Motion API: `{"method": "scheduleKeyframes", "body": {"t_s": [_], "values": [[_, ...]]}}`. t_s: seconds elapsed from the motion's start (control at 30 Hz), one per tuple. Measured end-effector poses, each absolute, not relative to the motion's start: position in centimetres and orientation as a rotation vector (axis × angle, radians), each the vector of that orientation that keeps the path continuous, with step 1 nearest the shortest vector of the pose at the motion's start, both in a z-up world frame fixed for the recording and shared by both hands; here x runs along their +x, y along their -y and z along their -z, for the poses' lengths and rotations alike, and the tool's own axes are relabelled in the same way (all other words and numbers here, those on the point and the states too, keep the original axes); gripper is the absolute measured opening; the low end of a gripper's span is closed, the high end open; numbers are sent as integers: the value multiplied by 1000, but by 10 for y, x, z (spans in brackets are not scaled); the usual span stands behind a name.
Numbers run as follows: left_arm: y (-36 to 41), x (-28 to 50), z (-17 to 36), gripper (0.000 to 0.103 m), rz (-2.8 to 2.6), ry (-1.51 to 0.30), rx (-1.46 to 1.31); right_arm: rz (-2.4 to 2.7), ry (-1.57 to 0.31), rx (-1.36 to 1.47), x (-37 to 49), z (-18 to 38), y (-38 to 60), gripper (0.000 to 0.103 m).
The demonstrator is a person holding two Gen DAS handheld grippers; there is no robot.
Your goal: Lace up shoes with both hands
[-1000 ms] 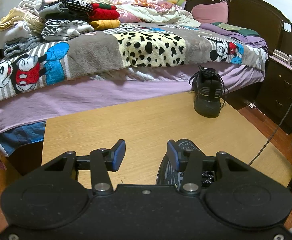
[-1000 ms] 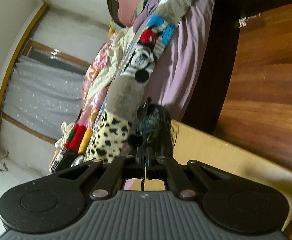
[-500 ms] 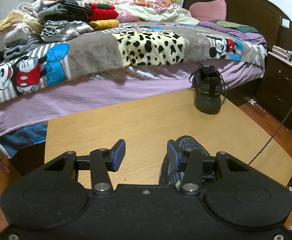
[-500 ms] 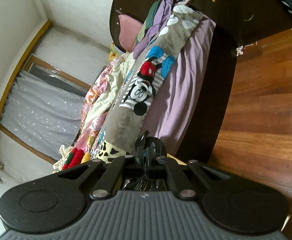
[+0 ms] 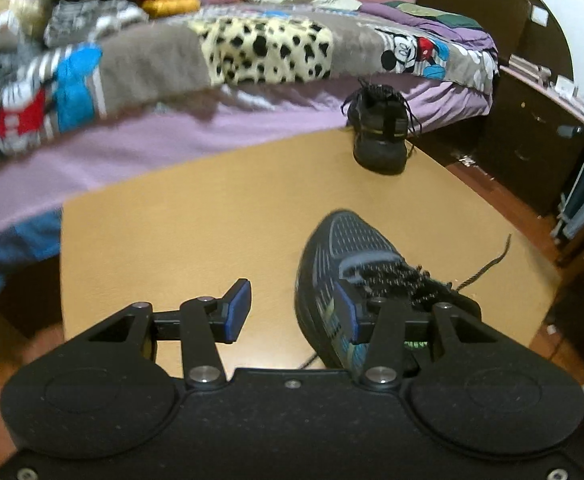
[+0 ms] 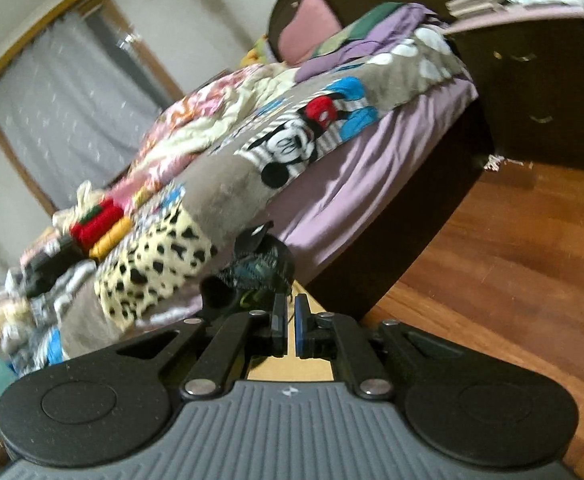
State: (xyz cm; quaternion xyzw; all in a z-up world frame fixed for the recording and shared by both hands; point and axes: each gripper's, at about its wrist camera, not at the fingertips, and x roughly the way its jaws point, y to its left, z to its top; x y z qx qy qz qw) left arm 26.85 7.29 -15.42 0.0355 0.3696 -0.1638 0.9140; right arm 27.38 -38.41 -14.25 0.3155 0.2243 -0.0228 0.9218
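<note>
The near shoe (image 5: 356,276) sits by the tabletop's (image 5: 195,216) near edge, its lace (image 5: 488,266) loose. The left gripper (image 5: 292,308) gapes, empty; the right gripper (image 6: 289,326) is parting with nothing visibly between its pads, so the lace may slip back out.

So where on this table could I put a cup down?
The left half of the table is bare, from the bed down to the left tool. The strip between the far shoe and the near shoe is free too. The right near corner is crowded: near shoe plus its loose lace.
</note>
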Motion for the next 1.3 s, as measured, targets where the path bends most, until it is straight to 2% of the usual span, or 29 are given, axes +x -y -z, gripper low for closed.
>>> {"method": "scheduleKeyframes", "body": {"t_s": [0.1,0.2,0.4,0.43,0.5,0.53,0.7,0.87,0.9,0.93,1.0,1.17,1.3], "values": [[-65,264,160,40,370,-757,207,-50,-537,709,275,153,360,7],[-53,259,169,35,434,-770,319,-211,-716,896,279,188,324,7],[-40,258,182,35,529,-757,465,-393,-1001,1094,278,246,245,9],[-38,259,183,35,542,-756,481,-403,-1019,1111,278,251,237,10],[-34,261,186,35,566,-751,522,-414,-1040,1142,278,257,225,27],[-33,262,187,34,574,-749,542,-411,-1038,1161,277,259,221,30],[-29,267,190,28,607,-730,601,-407,-1048,1227,282,270,208,32],[-24,269,192,13,629,-722,629,-384,-1028,1263,282,280,209,30],[-23,269,193,5,633,-719,631,-385,-1018,1271,282,281,210,22],[-21,268,193,2,636,-714,632,-386,-1009,1279,282,282,210,18],[-19,265,191,1,628,-693,642,-389,-989,1291,282,283,211,4],[-29,264,163,0,525,-592,553,-391,-944,1245,279,275,213,4],[-34,270,181,0,492,-669,584,-386,-942,1221,279,274,216,4]]}}
